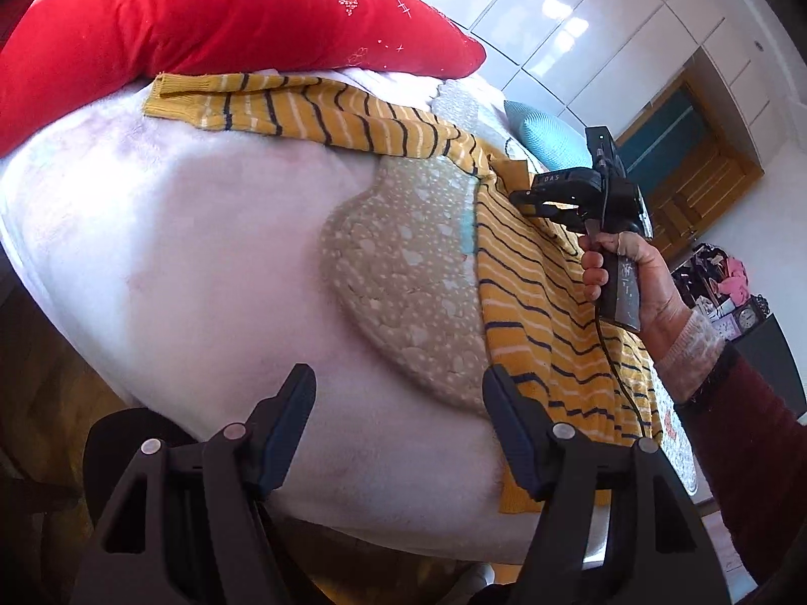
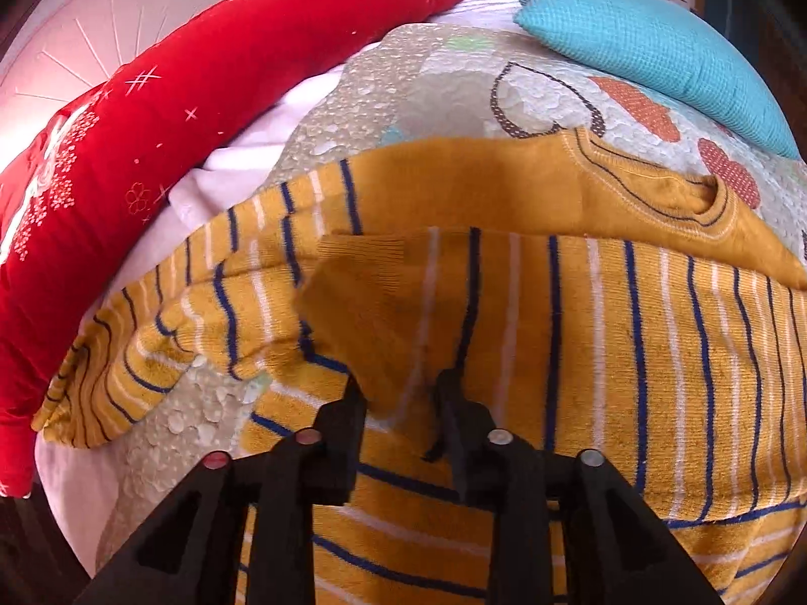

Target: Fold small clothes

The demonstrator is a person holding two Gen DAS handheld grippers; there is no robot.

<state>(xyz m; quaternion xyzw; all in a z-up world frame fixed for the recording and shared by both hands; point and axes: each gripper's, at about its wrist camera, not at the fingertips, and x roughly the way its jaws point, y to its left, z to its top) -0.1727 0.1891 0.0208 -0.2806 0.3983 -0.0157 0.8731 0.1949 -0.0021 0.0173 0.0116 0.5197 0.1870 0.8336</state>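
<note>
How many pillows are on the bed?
2. A red pillow lies along the far left edge of the bed, and a blue pillow sits at the far right corner, beyond the striped sweater. Others could be hidden out of view.

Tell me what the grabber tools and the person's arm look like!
The left gripper is black plastic with dark blue ribbed pads and round silver bolts. The right gripper is black too, with faint lettering on top, a marked handle and a thin black cable hanging down. The right hand is bare, above a pale knit cuff and dark red sleeve.
</note>
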